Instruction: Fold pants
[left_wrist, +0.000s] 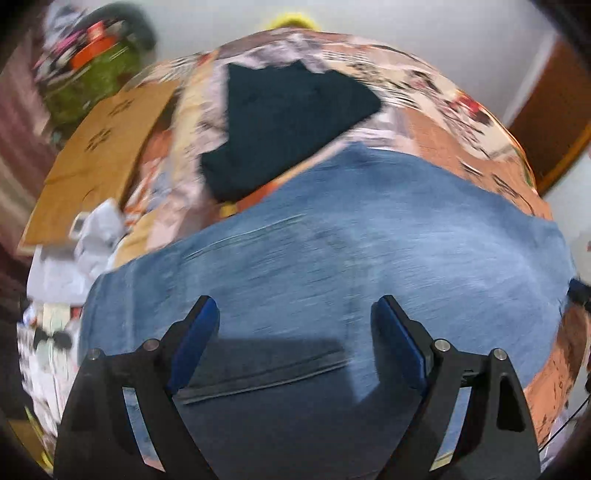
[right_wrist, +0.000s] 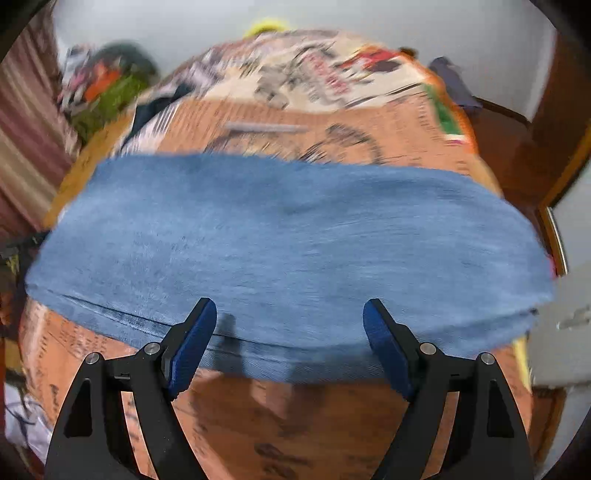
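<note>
Folded blue jeans (right_wrist: 288, 251) flat on patterned bedspread (right_wrist: 332, 122); left gripper (left_wrist: 295, 314) and right gripper (right_wrist: 290, 314) both spread apart, empty, above denim

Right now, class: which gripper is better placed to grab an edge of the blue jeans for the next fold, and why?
Probably the right gripper: its open jaws straddle the near edge of the blue jeans. The left gripper, also open, hovers over the middle of the denim, with no edge between its fingers.
</note>
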